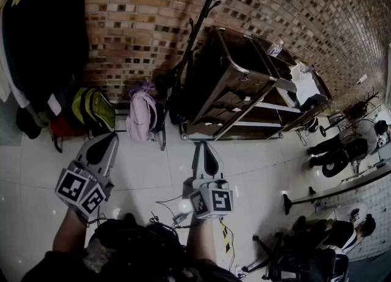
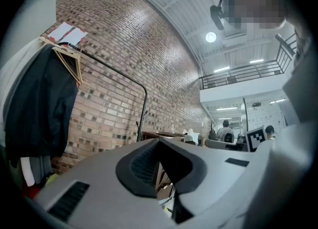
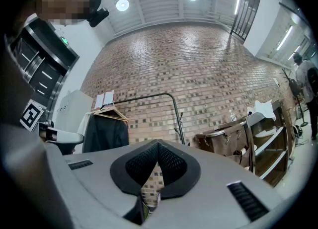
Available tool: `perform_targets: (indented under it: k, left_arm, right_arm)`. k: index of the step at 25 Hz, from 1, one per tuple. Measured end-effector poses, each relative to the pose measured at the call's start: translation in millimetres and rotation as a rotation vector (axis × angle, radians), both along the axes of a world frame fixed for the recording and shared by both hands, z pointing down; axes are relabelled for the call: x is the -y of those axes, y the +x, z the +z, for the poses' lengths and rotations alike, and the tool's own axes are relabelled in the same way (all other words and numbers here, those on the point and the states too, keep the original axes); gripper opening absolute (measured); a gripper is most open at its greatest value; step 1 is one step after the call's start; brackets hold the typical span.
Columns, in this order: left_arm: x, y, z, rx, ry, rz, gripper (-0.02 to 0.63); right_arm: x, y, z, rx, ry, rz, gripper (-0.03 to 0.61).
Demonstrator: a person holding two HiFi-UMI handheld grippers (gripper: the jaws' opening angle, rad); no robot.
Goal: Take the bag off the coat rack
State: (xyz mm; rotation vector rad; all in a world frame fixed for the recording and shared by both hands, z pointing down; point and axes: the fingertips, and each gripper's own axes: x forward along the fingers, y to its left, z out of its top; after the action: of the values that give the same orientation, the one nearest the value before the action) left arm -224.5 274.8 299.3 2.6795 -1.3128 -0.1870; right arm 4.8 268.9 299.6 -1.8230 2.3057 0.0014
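Down low in the head view, both grippers hung over the pale tiled floor (image 1: 146,164), short of the coat rack (image 1: 194,39) and pointing toward it. Each pair of tongs was pressed together with nothing pinched: the left gripper (image 1: 110,137) showed its dark pads meeting at the tip in the left gripper view (image 2: 159,141), and the right gripper (image 1: 201,146) showed the same closed tip in the right gripper view (image 3: 158,146), with only brick visible through the small slot lower down. The coat rack was a black tube frame against the brick wall (image 1: 140,18). Dark coats (image 1: 46,36) hung from its left end, one of them on a wooden hanger (image 3: 110,114). A pink backpack (image 1: 142,115) sat at the foot of the coat rack's right upright, close to the wall; I could not tell whether it hung from a low part of the frame or rested on the floor. Farther left under the coat rack, below the coats, were a green and yellow backpack (image 1: 93,109) and a red bag (image 1: 61,126) just beside it. Neither gripper touched any bag. To the right of the coat rack stood a brown cart (image 1: 235,85) with shelves, and well beyond that a seated person (image 1: 351,140).
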Motion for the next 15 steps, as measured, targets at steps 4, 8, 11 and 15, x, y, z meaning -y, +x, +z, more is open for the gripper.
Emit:
perform_targets:
  k: [4, 8, 11, 15]
  left_arm:
    - [7, -13, 4, -0.006, 0.008, 0.022, 0.017]
    - [18, -20, 4, -0.014, 0.021, 0.026, 0.017]
    - [29, -22, 4, -0.011, 0.03, 0.018, 0.017]
    - [44, -24, 8, -0.009, 0.023, -0.003, 0.017]
  right_arm:
    - [1, -8, 6, 0.002, 0.003, 0.018, 0.015]
    - [10, -11, 11, 0.002, 0.008, 0.025, 0.015]
    - [24, -17, 3, 0.046, 0.046, 0.004, 0.015]
    - [49, -16, 7, 0.036, 0.043, 0.002, 0.015]
